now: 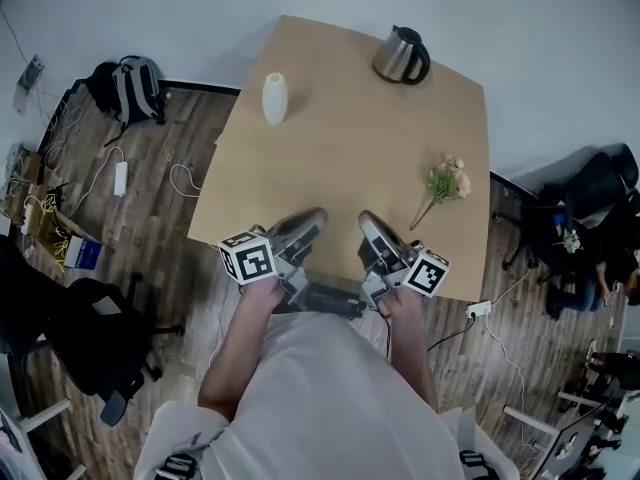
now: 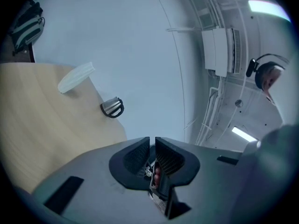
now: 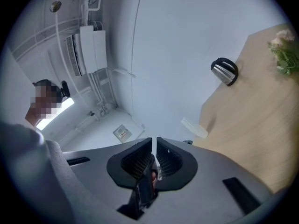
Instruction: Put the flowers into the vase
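The left hand-held gripper (image 1: 314, 217) and right hand-held gripper (image 1: 369, 219), both closed and empty, hover at the near edge of the tabletop (image 1: 350, 148); the flowers (image 1: 447, 181) lie at right, well apart from the upright vase (image 1: 275, 98).

Table (image 1: 350, 128): light tan wood, plain. Vase (image 1: 275, 98), upper centre-left: off-white, no pattern. Kettle (image 1: 400, 56), top centre: silver steel, black handle. Flowers (image 1: 447, 181), right of centre: green foliage, pale cream-pink blooms. Left gripper (image 2: 153, 146) and right gripper (image 3: 154, 146): grey shells, black pads (image 2: 170, 160) with fine grid texture. Marker cubes (image 1: 248, 258), bottom centre: black squares on white. Floor (image 1: 150, 218): dark brown planks. Wall (image 1: 200, 8): pale grey-white. Backpack (image 1: 130, 86), upper left: grey and black.
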The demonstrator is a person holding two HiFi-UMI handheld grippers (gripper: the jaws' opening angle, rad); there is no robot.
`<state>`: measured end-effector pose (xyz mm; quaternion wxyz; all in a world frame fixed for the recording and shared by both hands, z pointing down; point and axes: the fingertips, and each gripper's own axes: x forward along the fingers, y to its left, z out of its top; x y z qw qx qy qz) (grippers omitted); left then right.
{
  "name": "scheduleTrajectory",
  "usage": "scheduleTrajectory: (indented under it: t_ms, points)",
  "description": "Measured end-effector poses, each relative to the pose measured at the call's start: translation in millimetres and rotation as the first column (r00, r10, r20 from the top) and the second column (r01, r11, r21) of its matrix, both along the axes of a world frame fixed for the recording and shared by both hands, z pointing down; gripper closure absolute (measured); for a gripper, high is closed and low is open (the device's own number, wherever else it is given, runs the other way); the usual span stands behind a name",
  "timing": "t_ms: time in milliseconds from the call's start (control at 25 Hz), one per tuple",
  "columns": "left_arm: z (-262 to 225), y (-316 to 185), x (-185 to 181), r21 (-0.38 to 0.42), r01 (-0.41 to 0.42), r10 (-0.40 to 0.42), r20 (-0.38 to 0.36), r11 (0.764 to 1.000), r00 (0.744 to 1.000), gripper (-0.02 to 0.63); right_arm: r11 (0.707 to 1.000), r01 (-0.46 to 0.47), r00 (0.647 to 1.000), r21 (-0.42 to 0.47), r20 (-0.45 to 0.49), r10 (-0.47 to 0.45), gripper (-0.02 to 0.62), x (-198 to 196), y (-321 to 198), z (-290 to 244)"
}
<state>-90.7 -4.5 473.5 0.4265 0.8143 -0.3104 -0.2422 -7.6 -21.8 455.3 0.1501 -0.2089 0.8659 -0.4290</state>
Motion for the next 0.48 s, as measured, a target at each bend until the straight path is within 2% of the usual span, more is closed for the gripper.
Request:
scheduleTrajectory:
  t_ms: [280, 480]
  points:
    - [3, -32, -54, 0.008, 0.012, -0.011, -0.024, 1.0, 1.0, 0.566, 0.999, 0.034, 0.998, 0.007, -0.053, -0.033, 0.571, -67, -33, -2]
    - [11, -44, -77, 0.004, 0.012, -0.012, -0.029, 1.0, 0.999, 0.566, 0.999, 0.041, 0.995, 0.001, -0.09, -0.041, 0.571, -92, -41, 3]
